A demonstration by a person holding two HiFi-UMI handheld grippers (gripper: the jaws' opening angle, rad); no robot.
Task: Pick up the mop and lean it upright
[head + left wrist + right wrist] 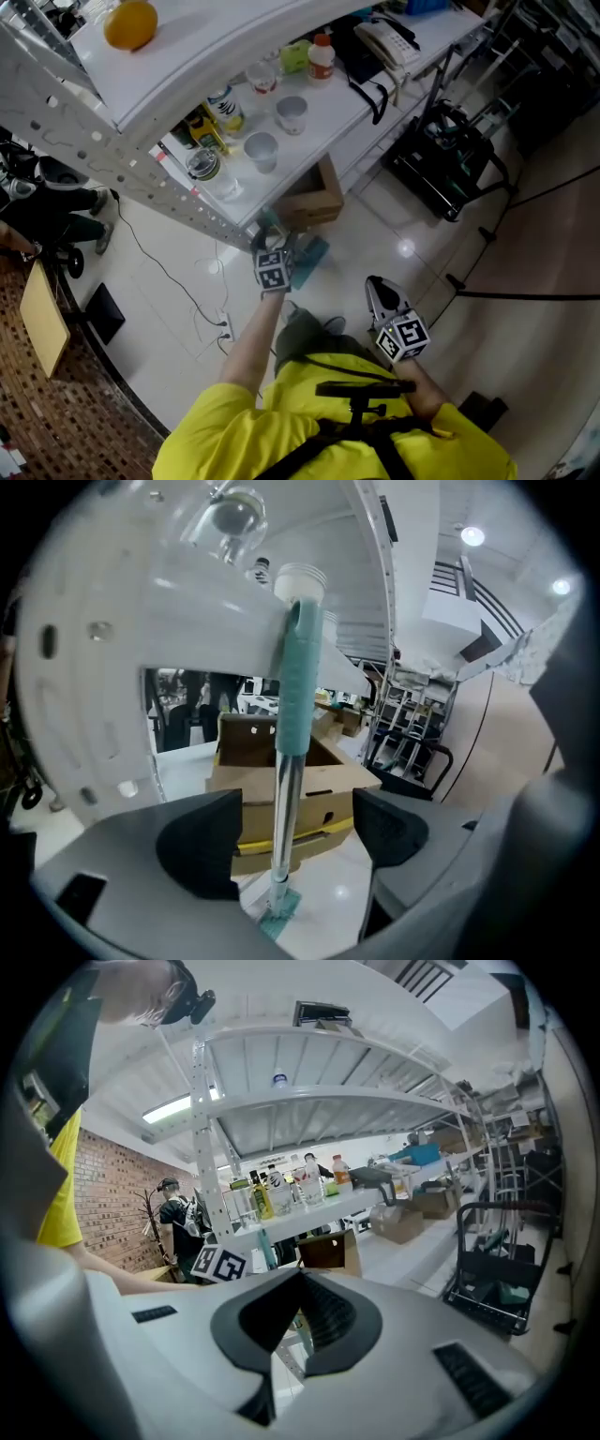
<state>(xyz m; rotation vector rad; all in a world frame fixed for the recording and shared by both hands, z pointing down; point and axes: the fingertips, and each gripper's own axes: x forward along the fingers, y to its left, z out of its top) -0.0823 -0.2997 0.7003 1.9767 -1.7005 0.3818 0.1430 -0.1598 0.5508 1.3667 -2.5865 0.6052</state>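
Note:
The mop stands nearly upright, its teal-sleeved handle resting against the edge of the white shelf. Its silver shaft runs down to a teal head on the floor, seen in the head view as the mop head. My left gripper is open: the shaft passes between the jaws with a gap on both sides. In the head view the left gripper is at the shelf edge. My right gripper hangs lower right, shut and empty, as the right gripper shows.
A cardboard box sits under the shelf behind the mop. Cups, bottles and a telephone stand on the shelf; an orange lies on the upper one. A black cart stands to the right. A power strip and cable lie left.

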